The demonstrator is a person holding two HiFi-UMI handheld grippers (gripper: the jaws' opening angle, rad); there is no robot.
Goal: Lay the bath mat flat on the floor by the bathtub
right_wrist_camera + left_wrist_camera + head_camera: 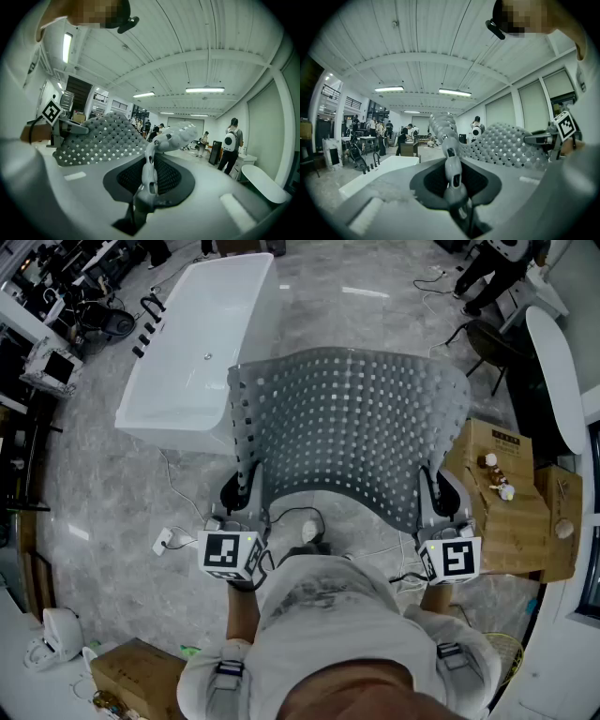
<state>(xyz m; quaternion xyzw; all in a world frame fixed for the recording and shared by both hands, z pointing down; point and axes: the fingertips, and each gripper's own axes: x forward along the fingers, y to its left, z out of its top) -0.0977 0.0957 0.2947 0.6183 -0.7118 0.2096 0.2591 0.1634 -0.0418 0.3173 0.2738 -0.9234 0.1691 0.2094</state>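
Above the grey floor (103, 512), beside the white bathtub (202, 343), the bath mat (352, 427) hangs in the air, stretched between the two tools and sagging in a shallow curve. It touches neither the floor nor the tub. The left hand-held gripper (242, 491) is pressed together on the mat's near left corner, with the thin edge pinched between its jaws. The right hand-held gripper (439, 495) pinches the near right corner in the same way. The mat's far edge rises away from the person. Brown boxes (502, 502) stand on the floor just to the right.
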